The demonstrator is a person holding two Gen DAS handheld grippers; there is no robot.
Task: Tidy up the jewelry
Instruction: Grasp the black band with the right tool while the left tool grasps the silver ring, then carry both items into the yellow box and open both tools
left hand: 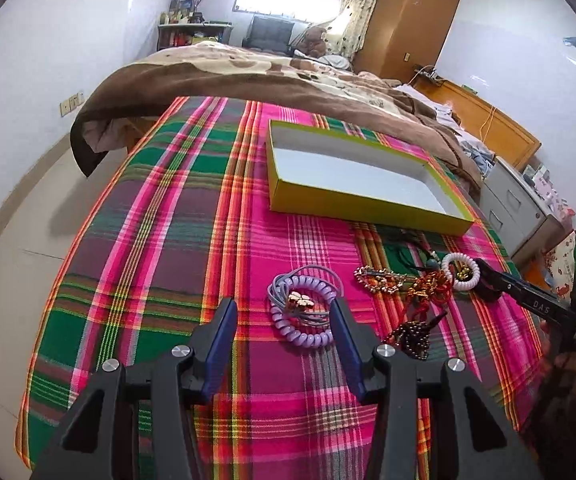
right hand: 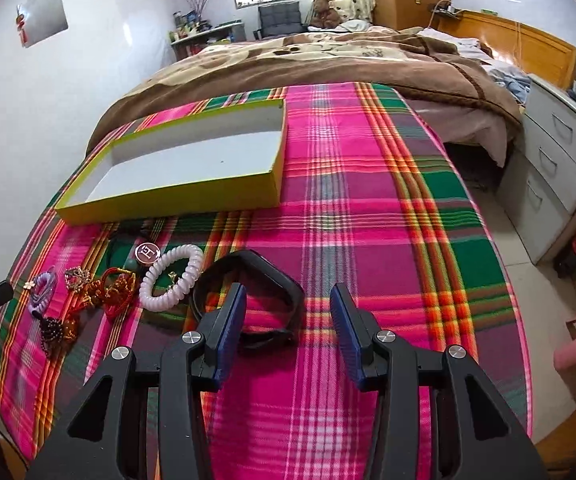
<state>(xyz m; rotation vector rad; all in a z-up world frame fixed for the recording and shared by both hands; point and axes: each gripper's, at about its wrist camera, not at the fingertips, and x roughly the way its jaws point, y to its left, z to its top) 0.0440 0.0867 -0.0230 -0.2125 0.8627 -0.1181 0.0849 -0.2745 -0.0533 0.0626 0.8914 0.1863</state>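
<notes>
- Two hand-held tongs hover over a bright plaid cloth [left hand: 160, 240] spread on a table at the foot of a bed, a clutter of jewelry lying near its front edge
- The left gripper [left hand: 284, 308] stands released, its blue pads apart and empty, with the lilac coil bracelet [left hand: 302, 316] lying on the cloth just beyond and between the tips
- The right gripper [right hand: 288, 300] is likewise spread wide and holds nothing; a black band [right hand: 248, 296] lies on the cloth under its left pad, partly hidden by it
- A white coil bracelet [right hand: 172, 278] sits just left of the band, and beside it a knot of gold chain and red cord [right hand: 108, 288] and a string of dark beads [right hand: 54, 330]
- The yellow-walled box [left hand: 362, 208], white inside and empty, waits farther back on the cloth, well apart from the pile
- Risk, as a judgement: the pieces lie tangled and touching, so closing on one may drag its neighbours along or off the table edge
- The springy coils may squirt out of the pads if pinched off-centre
- The grey cords [left hand: 284, 284] threaded through the lilac coil may snag a fingertip
- With both tongs converging on one small patch, a collision between them looks possible
</notes>
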